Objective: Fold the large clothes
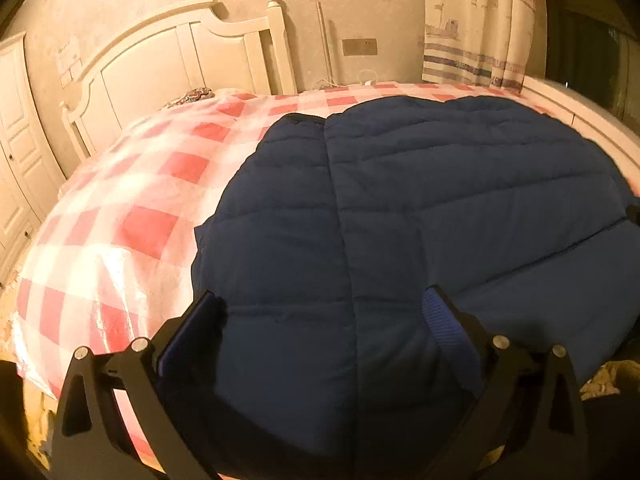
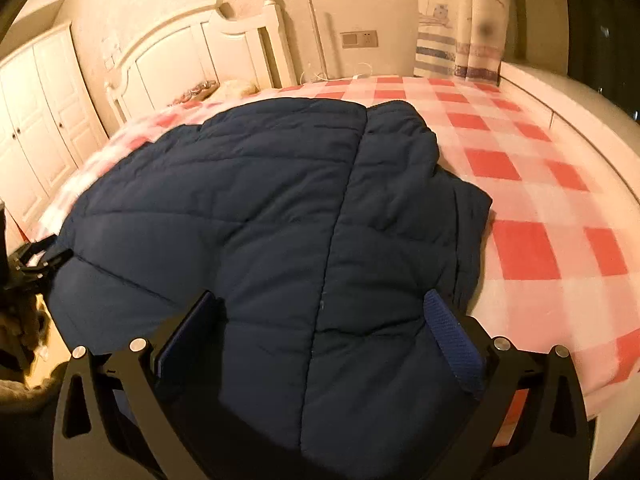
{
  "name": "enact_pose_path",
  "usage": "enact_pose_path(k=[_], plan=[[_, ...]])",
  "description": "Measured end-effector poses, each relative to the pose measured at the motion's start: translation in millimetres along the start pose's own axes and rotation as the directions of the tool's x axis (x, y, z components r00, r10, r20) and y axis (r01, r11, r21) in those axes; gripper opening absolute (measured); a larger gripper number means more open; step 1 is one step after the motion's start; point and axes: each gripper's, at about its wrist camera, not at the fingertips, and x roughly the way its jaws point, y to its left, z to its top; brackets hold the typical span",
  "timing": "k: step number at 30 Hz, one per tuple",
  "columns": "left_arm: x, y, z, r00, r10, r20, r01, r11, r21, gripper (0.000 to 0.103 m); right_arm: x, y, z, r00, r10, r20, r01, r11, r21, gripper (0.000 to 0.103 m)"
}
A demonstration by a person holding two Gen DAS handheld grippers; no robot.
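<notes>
A large navy quilted jacket (image 1: 440, 200) (image 2: 260, 200) lies spread flat on the bed, a seam running down its middle. In the left wrist view my left gripper (image 1: 322, 300) hovers over the jacket's near left part. Its jaws stand wide open, with the fabric lying below and between the blue-padded fingers (image 1: 440, 320) and nothing pinched. In the right wrist view my right gripper (image 2: 320, 300) is open just as wide above the jacket's near right part. The left gripper (image 2: 56, 251) also shows there, small, at the jacket's far left edge.
The bed carries a red-and-white checked sheet (image 1: 140, 220) (image 2: 540, 200). A white headboard (image 1: 168, 60) (image 2: 180, 52) stands at the back left, with a patterned pillow (image 2: 200, 90) before it. White wardrobe doors (image 2: 40, 120) are at the left, a curtain (image 1: 476, 20) at the back right.
</notes>
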Motion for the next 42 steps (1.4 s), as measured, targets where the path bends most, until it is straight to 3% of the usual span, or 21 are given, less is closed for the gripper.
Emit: enact_pose_path(k=[4,7,10,11,15,18,20,23,26,28,29,31,33,35,39,42], plan=[[2.6,0.6,0.2,1.000,-0.006,-0.002,0.006,1.000,-0.005,0.101,-15.9,12.8,6.7,0.996,-0.080,0.039,0.081,0.996,-0.035,0.098],[3.5,0.3,-2.8,1.000,-0.004,-0.003,0.004,1.000,-0.006,0.101,-5.8,4.3,1.1,0.998,-0.059,0.021,0.059,0.998,0.001,0.098],[5.2,0.0,-3.0,1.000,-0.009,0.000,0.009,1.000,-0.008,0.101,4.6,-12.2,-5.6,0.999,0.032,0.015,-0.033,0.998,0.058,0.099],[4.6,0.2,-3.5,1.000,-0.009,-0.001,0.009,1.000,-0.008,0.101,3.7,-12.6,-3.3,1.000,0.028,0.003,-0.028,0.998,0.058,0.099],[5.7,0.0,-3.5,1.000,-0.005,0.002,0.005,1.000,-0.008,0.101,-10.1,8.0,13.4,0.996,-0.081,-0.024,0.081,0.997,0.002,0.098],[6.7,0.2,-3.8,1.000,-0.001,0.001,0.001,1.000,-0.009,0.101,-23.0,37.6,41.5,0.998,-0.045,0.049,0.049,0.996,-0.075,0.098],[7.9,-0.3,-2.8,1.000,0.001,0.000,-0.001,1.000,-0.008,0.101,-19.5,57.5,64.2,0.995,-0.066,0.071,0.075,0.987,-0.141,0.098],[7.5,-0.4,-2.6,1.000,0.000,0.001,0.000,1.000,-0.008,0.101,9.5,83.2,108.4,0.996,-0.061,0.063,0.073,0.973,-0.218,0.098],[8.2,-0.9,-1.7,1.000,-0.002,-0.001,0.002,1.000,-0.007,0.101,65.6,92.9,145.1,0.994,-0.104,-0.028,0.095,0.966,-0.242,0.098],[8.8,-1.3,-1.4,1.000,-0.007,-0.001,0.007,1.000,-0.007,0.101,114.9,82.6,149.5,0.973,-0.188,-0.134,0.147,0.953,-0.265,0.098],[9.2,-1.2,-1.6,1.000,-0.010,-0.002,0.010,1.000,-0.009,0.101,134.6,70.0,143.8,0.969,-0.126,-0.212,0.082,0.975,-0.206,0.099],[7.6,1.0,2.7,0.999,-0.019,-0.031,0.018,1.000,-0.024,0.101,135.7,51.9,142.7,0.978,-0.028,-0.209,0.006,0.994,-0.105,0.099],[0.4,-0.2,12.0,0.998,-0.023,-0.059,0.021,0.999,-0.032,0.097,128.8,51.7,140.2,0.980,-0.043,-0.196,0.020,0.993,-0.114,0.098],[-22.0,-5.8,31.9,0.995,-0.096,0.010,0.096,0.995,-0.018,0.096,113.2,53.0,137.5,0.985,-0.048,-0.167,0.030,0.994,-0.105,0.098],[-54.9,-27.8,75.2,0.984,-0.063,0.164,0.053,0.996,0.069,0.101,52.0,46.9,124.3,0.994,0.110,-0.017,-0.110,0.994,-0.019,0.098],[-43.7,-46.5,111.7,0.981,-0.044,0.188,0.023,0.993,0.113,0.101,7.9,36.7,107.6,0.991,0.114,0.069,-0.114,0.993,-0.004,0.098]])
